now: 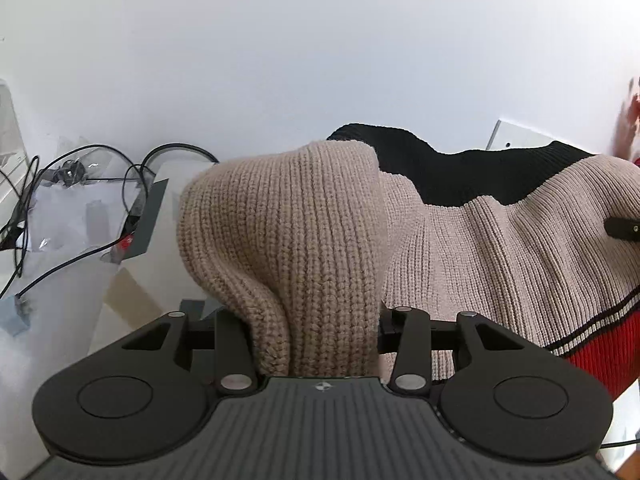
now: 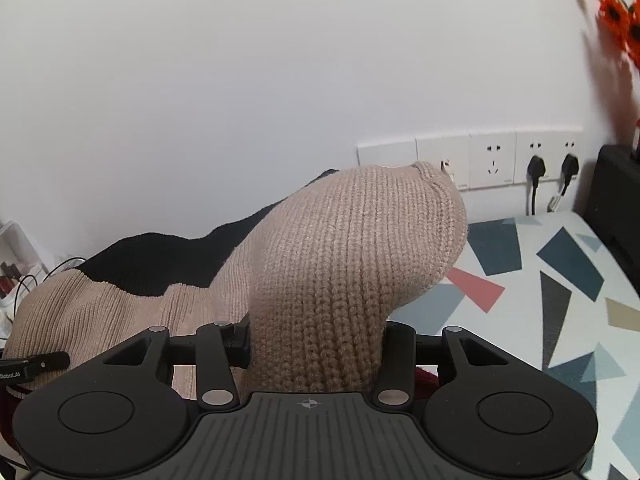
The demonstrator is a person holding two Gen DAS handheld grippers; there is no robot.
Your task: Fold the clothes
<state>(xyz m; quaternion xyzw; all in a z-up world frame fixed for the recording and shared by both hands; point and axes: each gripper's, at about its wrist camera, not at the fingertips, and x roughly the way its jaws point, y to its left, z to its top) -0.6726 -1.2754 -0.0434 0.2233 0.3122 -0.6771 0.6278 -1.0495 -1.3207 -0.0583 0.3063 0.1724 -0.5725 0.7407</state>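
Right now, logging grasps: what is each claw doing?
Left claw: shut on the sweater.
Right claw: shut on the sweater too.

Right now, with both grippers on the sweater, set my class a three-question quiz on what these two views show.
1. True or false: the left gripper grips beige knit of the sweater.
2. What colour is the sweater's band nearest the wall? A red, B black, C blue.
3. How many plugs sit in the sockets in the right view?

Key: 1 true. 2 B. 3 two plugs, both at the right end; the right gripper also grips beige knit.
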